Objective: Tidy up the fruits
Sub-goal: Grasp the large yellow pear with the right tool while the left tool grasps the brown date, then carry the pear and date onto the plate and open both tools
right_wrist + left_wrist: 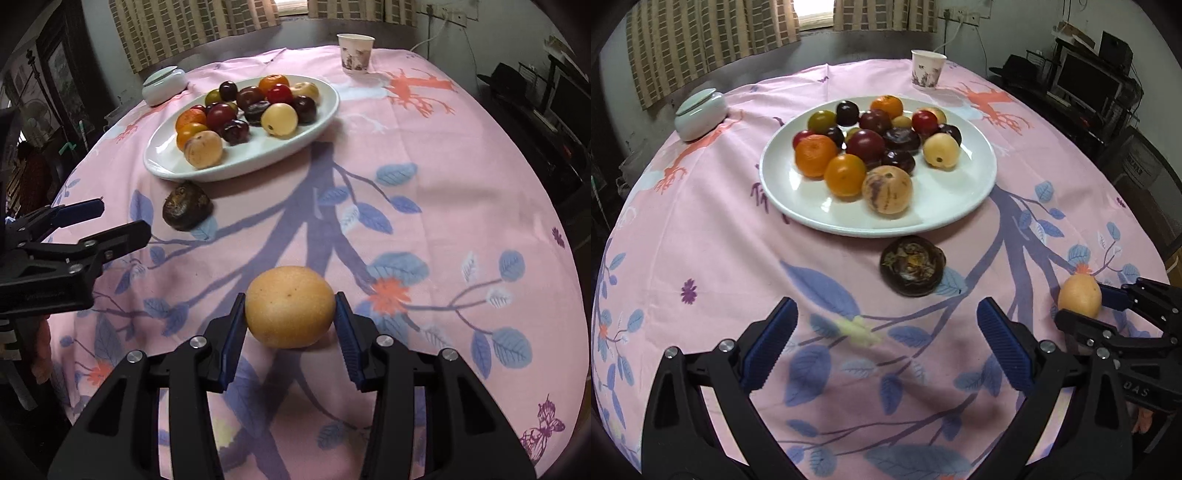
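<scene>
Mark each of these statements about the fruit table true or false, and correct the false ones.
1. The right claw is closed on a yellow fruit. True.
2. The left claw holds the dark fruit. False: it is open and empty; the dark fruit lies on the tablecloth beyond it.
3. The dark fruit sits on the white plate. False: it lies just off the plate's near rim.
4. A paper cup stands upright beyond the plate. True.
5. The lidded jar rests on the plate. False: it stands on the cloth, apart from the plate.
</scene>
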{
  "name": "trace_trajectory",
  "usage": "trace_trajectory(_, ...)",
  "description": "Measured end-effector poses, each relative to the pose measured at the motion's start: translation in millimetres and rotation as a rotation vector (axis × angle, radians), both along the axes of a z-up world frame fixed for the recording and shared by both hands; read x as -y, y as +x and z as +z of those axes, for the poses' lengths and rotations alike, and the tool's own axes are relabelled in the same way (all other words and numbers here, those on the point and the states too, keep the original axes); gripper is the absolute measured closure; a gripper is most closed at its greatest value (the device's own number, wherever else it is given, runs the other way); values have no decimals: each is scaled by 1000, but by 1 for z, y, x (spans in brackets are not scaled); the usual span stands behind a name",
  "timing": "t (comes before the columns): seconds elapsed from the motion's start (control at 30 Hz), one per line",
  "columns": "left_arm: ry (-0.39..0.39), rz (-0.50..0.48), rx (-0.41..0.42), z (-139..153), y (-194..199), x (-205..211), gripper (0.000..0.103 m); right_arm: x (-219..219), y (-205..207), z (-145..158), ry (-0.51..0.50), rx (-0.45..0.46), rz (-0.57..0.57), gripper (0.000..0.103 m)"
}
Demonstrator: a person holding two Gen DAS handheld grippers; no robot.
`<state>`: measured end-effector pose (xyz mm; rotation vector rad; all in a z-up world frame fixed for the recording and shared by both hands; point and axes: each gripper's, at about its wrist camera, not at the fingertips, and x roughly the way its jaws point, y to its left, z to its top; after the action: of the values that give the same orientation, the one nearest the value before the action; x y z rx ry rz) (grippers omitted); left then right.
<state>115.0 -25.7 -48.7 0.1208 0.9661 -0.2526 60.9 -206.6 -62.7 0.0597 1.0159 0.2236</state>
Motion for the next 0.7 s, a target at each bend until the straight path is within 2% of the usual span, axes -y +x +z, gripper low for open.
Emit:
trace_trajectory(0.23,30,35,-54,-28,31,20,6,9,-9,-8,66,-4,16,56)
trace_trajectory(0.27,11,32,-69,-31,34,20,17,8,-9,-9,61,2,19,56)
trace_trajectory(0.33,14,32,-43,-31,35,23,27,7,-11,-8,55,10,26,55)
trace_trajectory(0.4,10,23,-28,-29,33,24,47,6,-10,-8,55,12,25,55)
trace_trajectory(0.43,-1,14,-31,-28,31,24,51,6,-10,-8,55,12,25,55)
trace_trajectory(0.53,-70,-3,-48,-25,23,16,53,5,-9,-8,50,12,18,56)
trace_trajectory(0.7,-128,-57,-40,-11,-9,5,53,-2,-8,-7,31,10,11,56)
